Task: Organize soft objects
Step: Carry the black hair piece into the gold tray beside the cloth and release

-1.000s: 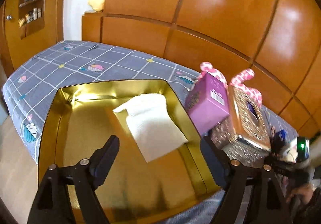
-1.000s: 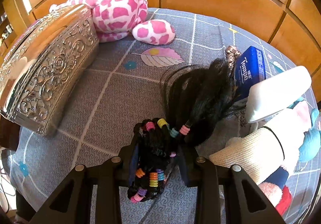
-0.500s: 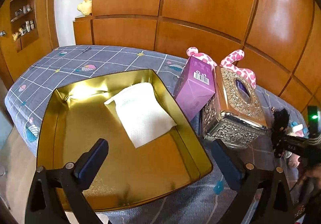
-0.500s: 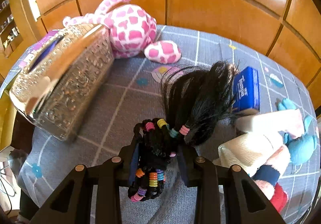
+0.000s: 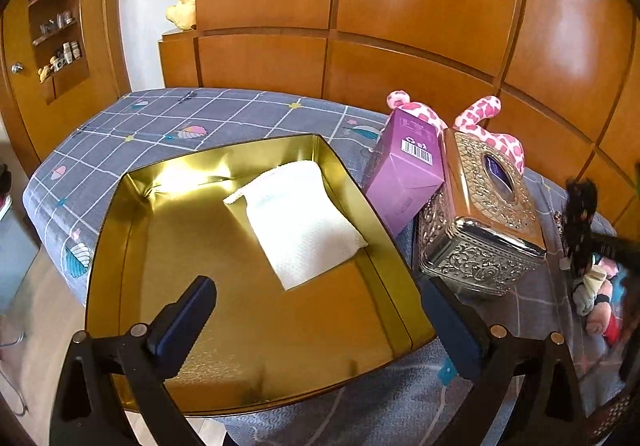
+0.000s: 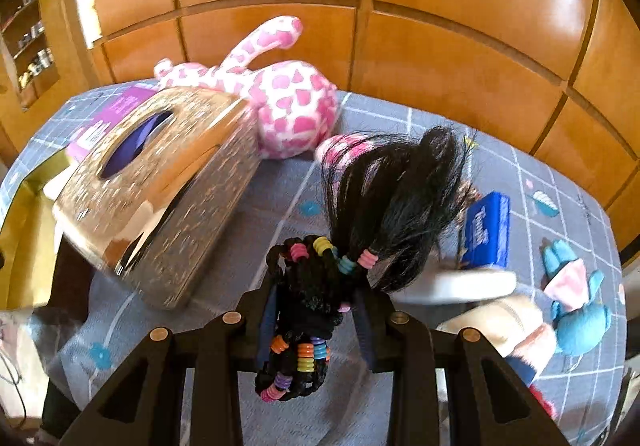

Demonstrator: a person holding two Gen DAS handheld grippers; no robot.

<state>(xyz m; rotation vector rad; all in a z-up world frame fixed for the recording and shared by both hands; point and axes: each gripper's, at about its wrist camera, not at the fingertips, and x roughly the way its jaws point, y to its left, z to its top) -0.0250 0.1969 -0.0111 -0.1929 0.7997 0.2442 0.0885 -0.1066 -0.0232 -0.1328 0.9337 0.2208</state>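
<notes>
My right gripper is shut on a black hairpiece with coloured beads, held above the bed; it also shows in the left wrist view. My left gripper is open and empty over the near part of a gold tin tray. A folded white cloth lies in the tray. A pink spotted plush lies behind the silver tissue box. A blue plush and rolled socks lie at the right.
A purple carton leans between the tray and the silver tissue box. A blue tissue pack and a white object lie on the grey checked bedcover. Wood panels stand behind the bed.
My right gripper has lifted the hairpiece higher off the bedcover and swung left. My left gripper has pulled back and up from the tray, which now shows more fully.
</notes>
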